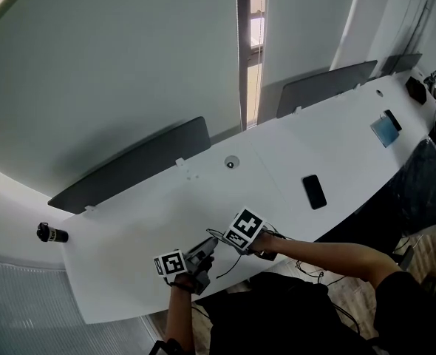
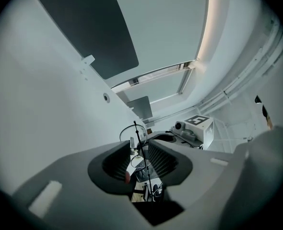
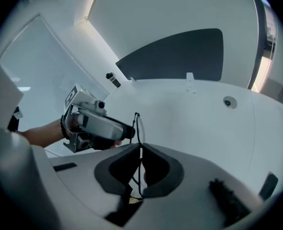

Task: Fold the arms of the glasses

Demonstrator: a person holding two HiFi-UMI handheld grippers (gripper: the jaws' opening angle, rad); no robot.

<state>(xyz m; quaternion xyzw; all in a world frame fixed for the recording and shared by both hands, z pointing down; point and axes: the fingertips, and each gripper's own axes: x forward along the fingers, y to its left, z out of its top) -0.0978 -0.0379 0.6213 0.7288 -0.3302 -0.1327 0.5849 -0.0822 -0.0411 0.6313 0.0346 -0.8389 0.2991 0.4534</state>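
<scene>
Item 1: right tongs (image 3: 140, 150). My jaws are pinched together on the thin wire frame of the glasses (image 3: 138, 128), which rise upright from the tips.

Item 2: left tongs (image 2: 140, 148). My jaws stand well apart. One thin arm of the glasses runs through the gap; I see neither pad pressing on it. The glasses hang between the two tongs, above the near edge of the desk.

Item 3: desk (image 1: 166, 220). Long, white, curved and mostly bare. It stretches away ahead of both tongs.

Item 4: round cable port (image 1: 231, 163). Set in the desk top, straight beyond the tongs.

Item 5: black phone (image 1: 314, 191). Lies flat, off to the side of my right tongs.

Item 6: blue flat object (image 1: 384, 132). Further along the same side, well apart from the tongs.

Item 7: small black cylinder (image 1: 52, 234). Lies far out past my left tongs, at the desk's end.

Item 8: two dark grey divider panels (image 1: 129, 165), (image 1: 325, 86). They stand along the desk's far edge.

Item 9: room. Pale walls behind the panels, and a narrow window strip (image 1: 255, 28) between them.
</scene>
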